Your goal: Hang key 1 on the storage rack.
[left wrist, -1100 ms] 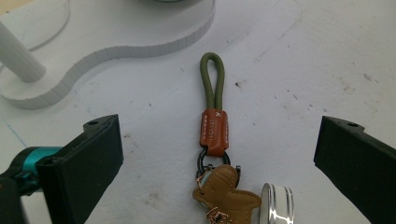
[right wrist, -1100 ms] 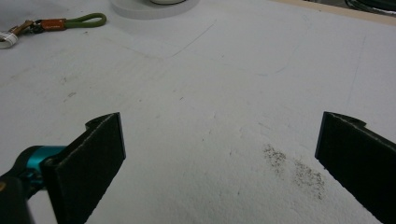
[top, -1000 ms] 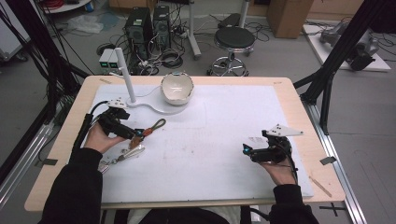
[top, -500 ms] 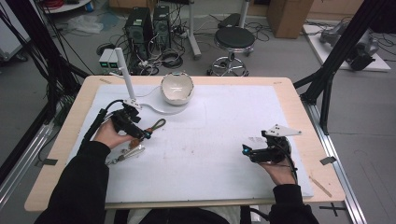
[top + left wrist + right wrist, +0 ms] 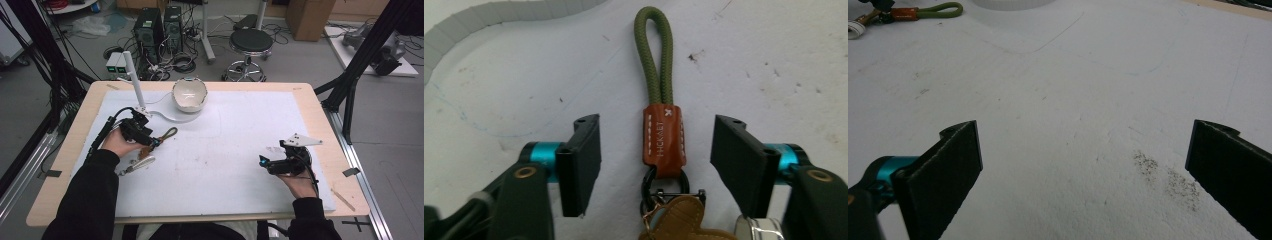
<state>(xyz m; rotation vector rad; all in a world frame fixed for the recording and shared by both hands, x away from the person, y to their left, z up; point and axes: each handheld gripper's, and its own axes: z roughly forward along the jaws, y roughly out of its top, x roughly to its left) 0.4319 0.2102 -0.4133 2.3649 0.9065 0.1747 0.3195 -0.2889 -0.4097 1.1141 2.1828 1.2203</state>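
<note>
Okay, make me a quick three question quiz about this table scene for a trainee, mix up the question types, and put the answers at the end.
1. True or false: the left gripper is shut on the keychain.
2. Multiple choice: where is the white bowl? A) at the far side of the table, beyond the left gripper; B) beside the right gripper; C) on the floor.
3. Fill in: the keychain's rope loop is ____ in colour.

Key
1. False. Its fingers stand open on either side of the keychain's brown leather tab, not touching it.
2. A.
3. Green.
</note>
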